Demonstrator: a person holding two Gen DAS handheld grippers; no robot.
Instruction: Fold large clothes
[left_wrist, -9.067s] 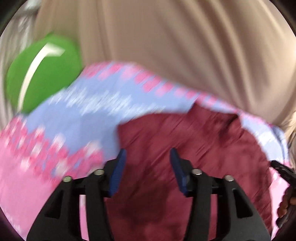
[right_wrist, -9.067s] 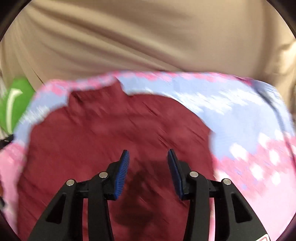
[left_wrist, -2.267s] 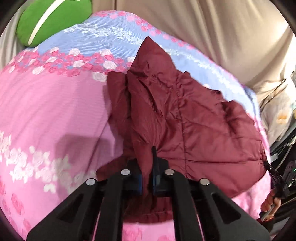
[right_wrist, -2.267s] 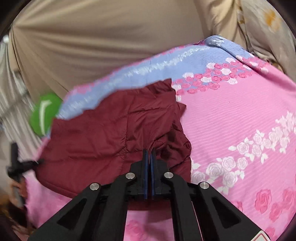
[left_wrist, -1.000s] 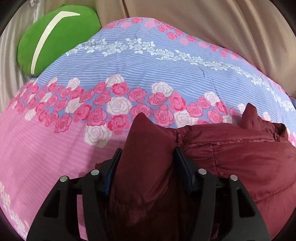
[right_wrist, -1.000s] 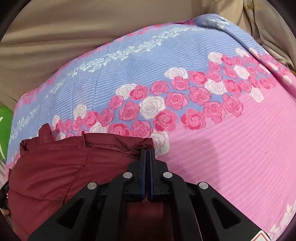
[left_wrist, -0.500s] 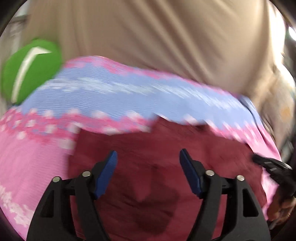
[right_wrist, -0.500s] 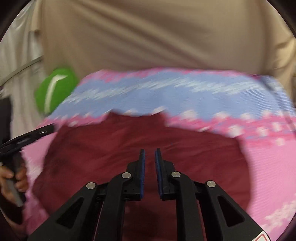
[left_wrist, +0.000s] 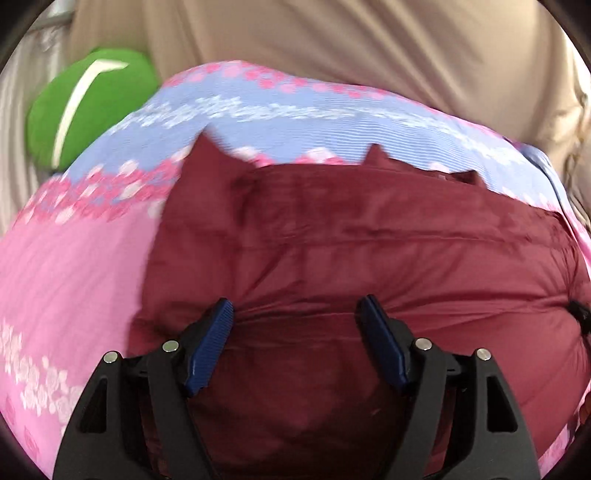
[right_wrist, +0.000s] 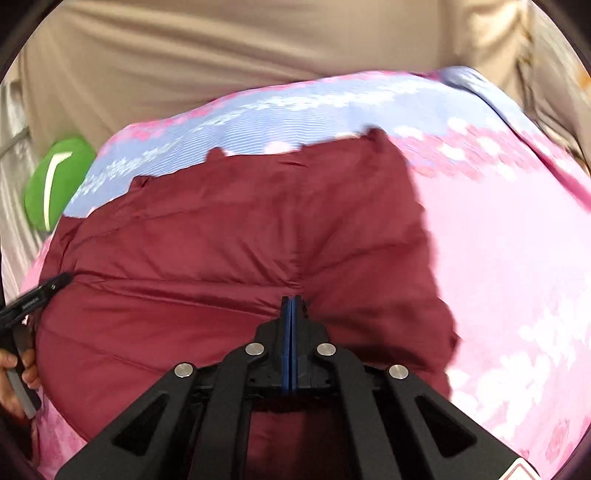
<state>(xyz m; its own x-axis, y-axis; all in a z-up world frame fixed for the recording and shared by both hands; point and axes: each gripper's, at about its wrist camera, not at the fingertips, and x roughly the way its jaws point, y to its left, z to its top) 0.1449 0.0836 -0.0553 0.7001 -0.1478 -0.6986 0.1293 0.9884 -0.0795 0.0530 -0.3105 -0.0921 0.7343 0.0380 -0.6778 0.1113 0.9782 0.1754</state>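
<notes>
A dark red padded jacket lies folded on a pink and blue flowered bedspread. My left gripper is open just above its near part, with nothing between the fingers. In the right wrist view the same jacket fills the middle. My right gripper has its jaws pressed together at a crease of the jacket, and the cloth puckers toward the tips. The left gripper's tip and the hand holding it show at the left edge of the right wrist view.
A green cushion with a white stripe lies at the far left corner of the bed. A beige curtain hangs behind the bed. The bedspread lies bare to the right of the jacket.
Both grippers pulled back from the jacket's far edge to its near side. The left stayed open. The right opened slightly half a second ago and is shut again on the cloth.
</notes>
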